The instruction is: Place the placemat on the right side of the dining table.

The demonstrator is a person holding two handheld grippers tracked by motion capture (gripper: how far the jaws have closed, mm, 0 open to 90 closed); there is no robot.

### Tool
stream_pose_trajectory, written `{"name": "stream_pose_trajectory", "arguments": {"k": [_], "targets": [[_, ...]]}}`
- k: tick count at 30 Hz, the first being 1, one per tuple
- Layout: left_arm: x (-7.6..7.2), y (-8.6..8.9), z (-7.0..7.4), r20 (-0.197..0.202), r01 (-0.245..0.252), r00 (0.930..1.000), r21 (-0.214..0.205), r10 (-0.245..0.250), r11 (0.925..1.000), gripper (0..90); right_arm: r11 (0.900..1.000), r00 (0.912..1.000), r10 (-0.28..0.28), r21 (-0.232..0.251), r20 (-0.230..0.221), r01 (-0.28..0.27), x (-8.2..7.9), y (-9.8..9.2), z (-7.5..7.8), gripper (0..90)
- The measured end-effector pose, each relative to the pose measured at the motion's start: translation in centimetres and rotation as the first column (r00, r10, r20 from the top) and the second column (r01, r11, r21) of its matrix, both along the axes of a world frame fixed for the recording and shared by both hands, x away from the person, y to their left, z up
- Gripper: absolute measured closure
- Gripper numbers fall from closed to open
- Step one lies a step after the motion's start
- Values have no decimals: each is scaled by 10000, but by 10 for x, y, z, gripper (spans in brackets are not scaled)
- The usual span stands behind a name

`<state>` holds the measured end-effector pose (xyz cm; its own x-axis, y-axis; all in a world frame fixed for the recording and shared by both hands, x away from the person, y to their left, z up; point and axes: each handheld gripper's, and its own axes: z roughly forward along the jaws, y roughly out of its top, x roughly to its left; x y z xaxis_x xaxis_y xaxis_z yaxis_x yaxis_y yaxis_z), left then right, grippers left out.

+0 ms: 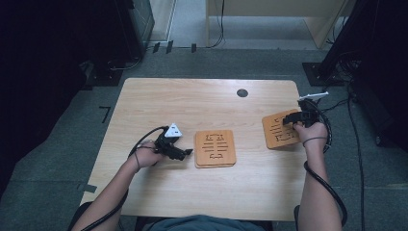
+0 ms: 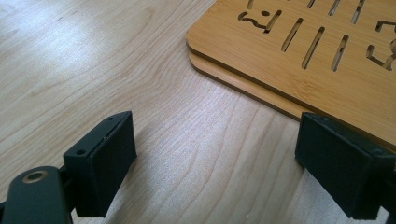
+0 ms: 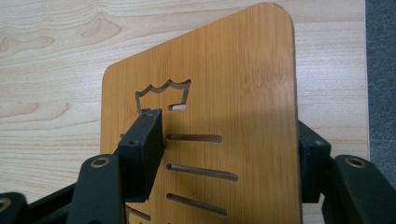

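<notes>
Right gripper (image 1: pixel 290 119), jaws parted and straddling a loose trivet (image 1: pixel 280 130) at table's 3 o'clock. Left gripper (image 1: pixel 185 152), jaws released, waiting beside the center stack (image 1: pixel 215 148). Stacking this trivet remaining.

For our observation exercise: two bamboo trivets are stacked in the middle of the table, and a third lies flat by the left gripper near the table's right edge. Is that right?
Not quite. The third trivet is at the right gripper, not the left, as the high view shows. The left gripper sits beside the stacked trivets in the middle of the table. The rest stands.
</notes>
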<state>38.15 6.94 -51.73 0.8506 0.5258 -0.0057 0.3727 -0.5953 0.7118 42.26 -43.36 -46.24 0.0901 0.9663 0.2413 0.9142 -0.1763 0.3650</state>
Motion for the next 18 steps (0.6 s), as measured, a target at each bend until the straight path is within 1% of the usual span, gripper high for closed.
{"name": "stream_pose_trajectory", "arguments": {"k": [5, 6, 7, 9, 12, 18], "targets": [[0, 0, 0, 3, -5, 10000, -10, 5, 10000, 114, 9998, 9999, 133, -154, -18, -133, 1, 1, -5, 321], [0, 0, 0, 1, -4, 10000, -7, 4, 10000, 114, 9997, 9999, 156, -212, -46, -157, 1, 1, -5, 317], [0, 0, 0, 2, -1, 10000, -5, 1, 10000, 114, 9990, 9998, 181, -402, -58, -183, 2, 2, -7, 313], [0, 0, 0, 0, -12, 10000, -17, 12, 10000, 114, 9982, 9994, 294, -513, -173, -303, 2, 4, -10, 288], [0, 0, 0, 7, -4, 10000, -14, 4, 10000, 114, 9974, 9987, 486, -515, -178, -494, 3, 5, -12, 291], [0, 0, 0, 8, -11, 10000, -28, 11, 10000, 113, 9965, 9978, 633, -533, -195, -642, 4, 8, -14, 292]]}}
